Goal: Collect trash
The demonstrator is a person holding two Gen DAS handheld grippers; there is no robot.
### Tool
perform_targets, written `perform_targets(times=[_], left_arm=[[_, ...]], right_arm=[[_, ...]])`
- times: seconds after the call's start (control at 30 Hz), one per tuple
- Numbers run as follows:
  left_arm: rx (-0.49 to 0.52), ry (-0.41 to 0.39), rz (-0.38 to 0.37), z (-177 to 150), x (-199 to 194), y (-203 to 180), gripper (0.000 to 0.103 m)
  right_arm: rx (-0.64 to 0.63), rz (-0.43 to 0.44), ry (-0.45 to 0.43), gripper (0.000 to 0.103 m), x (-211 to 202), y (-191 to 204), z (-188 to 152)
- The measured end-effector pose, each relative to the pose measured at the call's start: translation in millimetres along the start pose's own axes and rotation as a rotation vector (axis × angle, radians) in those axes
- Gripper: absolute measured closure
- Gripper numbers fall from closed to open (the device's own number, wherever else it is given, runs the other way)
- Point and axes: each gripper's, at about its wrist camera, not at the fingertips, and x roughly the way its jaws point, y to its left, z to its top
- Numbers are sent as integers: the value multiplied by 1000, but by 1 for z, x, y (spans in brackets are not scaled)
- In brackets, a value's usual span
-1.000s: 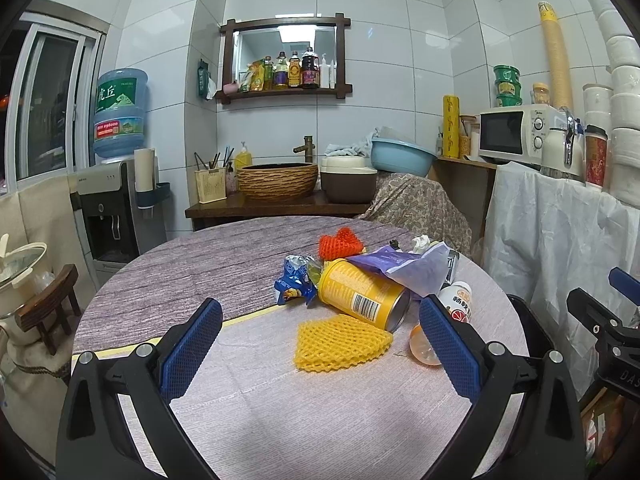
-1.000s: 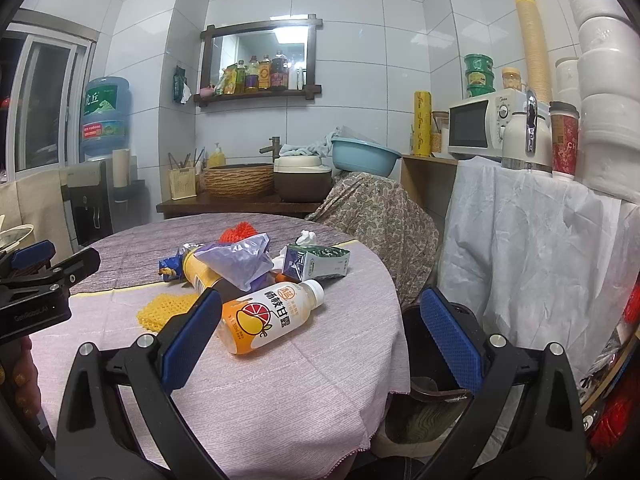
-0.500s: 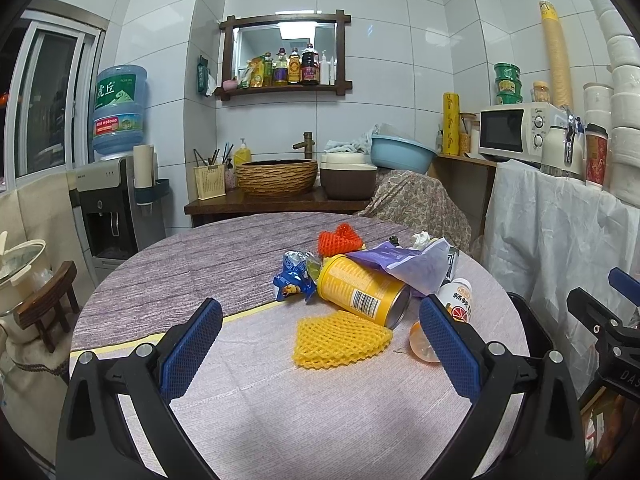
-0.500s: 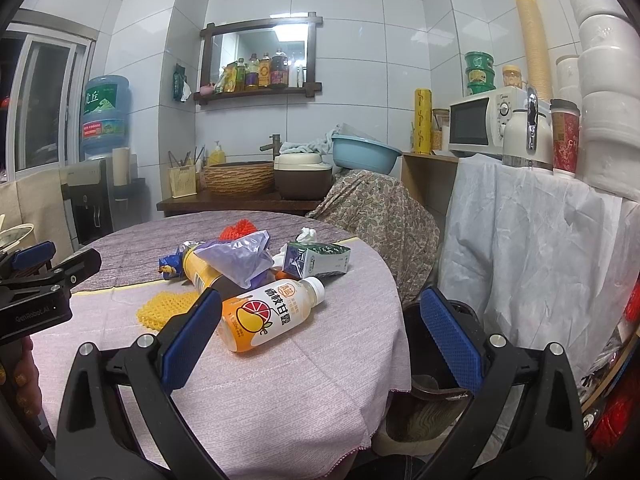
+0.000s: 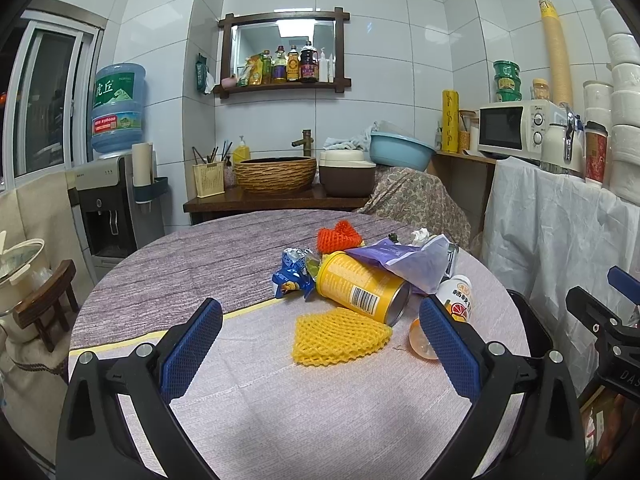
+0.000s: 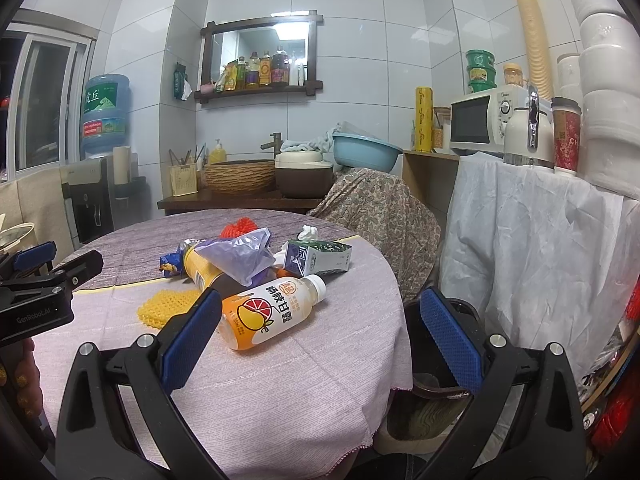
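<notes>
Trash lies in a heap on the round table (image 5: pixel 280 408): a yellow foam net (image 5: pixel 340 336), a yellow can (image 5: pixel 360 288) on its side, a blue snack wrapper (image 5: pixel 292 276), a purple bag (image 5: pixel 408 260), an orange foam net (image 5: pixel 338 236) and an orange juice bottle (image 6: pixel 268 312). A milk carton (image 6: pixel 320 258) lies behind the bottle. My left gripper (image 5: pixel 320 352) is open, just short of the yellow net. My right gripper (image 6: pixel 320 340) is open by the table's right edge, with the bottle near its left finger (image 6: pixel 192 332).
A dark bin (image 6: pixel 436 376) stands on the floor right of the table. Behind it is a white draped counter (image 6: pixel 540 248) with a microwave (image 6: pixel 484 120). A sink counter (image 5: pixel 276 196) and a water dispenser (image 5: pixel 112 184) stand at the back. A small stool (image 5: pixel 44 300) is at left.
Both grippers have stayed open and drifted slightly toward the trash heap. Nothing on the table has moved.
</notes>
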Motion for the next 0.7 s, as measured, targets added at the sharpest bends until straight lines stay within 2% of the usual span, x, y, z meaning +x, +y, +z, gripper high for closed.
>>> perform_targets(times=[0.2,0.33,0.47,0.57,0.7], left_arm=[[1,4,1,-1,1,0,5],[-15,46,-17,-7,10,7,5],[-41,126,-45,-14,26,19,5],[-56,222,-80,-21,41,28,5],[-69,316,-129,-28,58,37,5]], right_arm=[[-4,2,5,5,2,1,-2],[-15,11,19,5,7,0,-5],[-11,74,65,5,23,-7,-9],[5,189,126,5,38,-9,-14],[3,232,174,5,54,-5,-16]])
